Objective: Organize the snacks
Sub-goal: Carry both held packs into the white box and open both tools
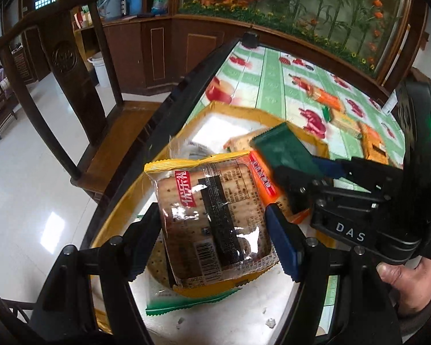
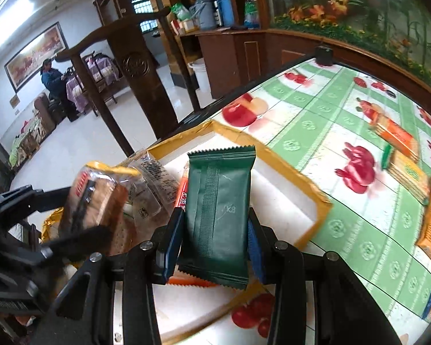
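My left gripper (image 1: 212,224) is shut on a clear, yellow-edged cracker packet (image 1: 209,201), its blue pads pressing both sides. It hangs over a white box with a yellow-taped rim (image 1: 215,106) that holds an orange packet (image 1: 261,184) and a green-edged packet (image 1: 186,302). My right gripper (image 2: 214,230) is shut on a dark green packet (image 2: 218,201) above the same box (image 2: 316,189). In the left wrist view the right gripper (image 1: 304,169) and green packet (image 1: 284,149) are close on the right. In the right wrist view the left gripper (image 2: 71,218) and cracker packet (image 2: 94,195) sit at left.
Several orange and yellow snack packets (image 2: 396,135) lie on the fruit-print tablecloth (image 2: 344,115) to the right of the box. A dark wooden chair (image 1: 71,66) stands past the table's left edge. A person (image 2: 51,77) sits far off. A hand (image 1: 408,279) grips the right tool.
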The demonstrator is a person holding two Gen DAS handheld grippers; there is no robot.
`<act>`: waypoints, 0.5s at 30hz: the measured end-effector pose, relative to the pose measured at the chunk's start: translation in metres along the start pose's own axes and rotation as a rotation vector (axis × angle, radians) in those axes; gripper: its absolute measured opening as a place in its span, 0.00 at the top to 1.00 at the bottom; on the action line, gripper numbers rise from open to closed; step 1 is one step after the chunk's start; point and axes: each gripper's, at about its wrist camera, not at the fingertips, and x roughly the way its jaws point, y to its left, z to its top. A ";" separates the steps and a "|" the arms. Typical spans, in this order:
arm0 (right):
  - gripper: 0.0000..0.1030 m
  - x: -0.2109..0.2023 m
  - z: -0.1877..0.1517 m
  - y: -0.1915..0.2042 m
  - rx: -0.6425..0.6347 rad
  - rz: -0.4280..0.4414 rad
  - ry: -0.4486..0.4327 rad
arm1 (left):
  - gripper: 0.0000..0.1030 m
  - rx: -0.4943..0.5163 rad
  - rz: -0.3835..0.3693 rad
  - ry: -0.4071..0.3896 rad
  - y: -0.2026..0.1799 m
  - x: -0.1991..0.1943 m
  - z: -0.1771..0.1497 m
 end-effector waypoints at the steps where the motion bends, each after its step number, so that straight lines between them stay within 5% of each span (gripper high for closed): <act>1: 0.60 0.002 0.000 0.002 -0.002 -0.004 0.003 | 0.29 0.004 0.009 -0.003 -0.001 0.002 -0.001; 7: 0.58 0.000 -0.001 0.003 0.009 0.011 -0.007 | 0.30 0.009 0.034 -0.006 -0.001 0.007 -0.001; 10: 0.46 -0.008 -0.003 -0.002 0.028 0.014 -0.023 | 0.30 0.005 0.065 -0.017 0.001 0.009 -0.001; 15: 0.45 -0.024 -0.007 -0.010 0.056 0.016 -0.057 | 0.28 -0.002 0.082 -0.019 0.002 0.009 -0.001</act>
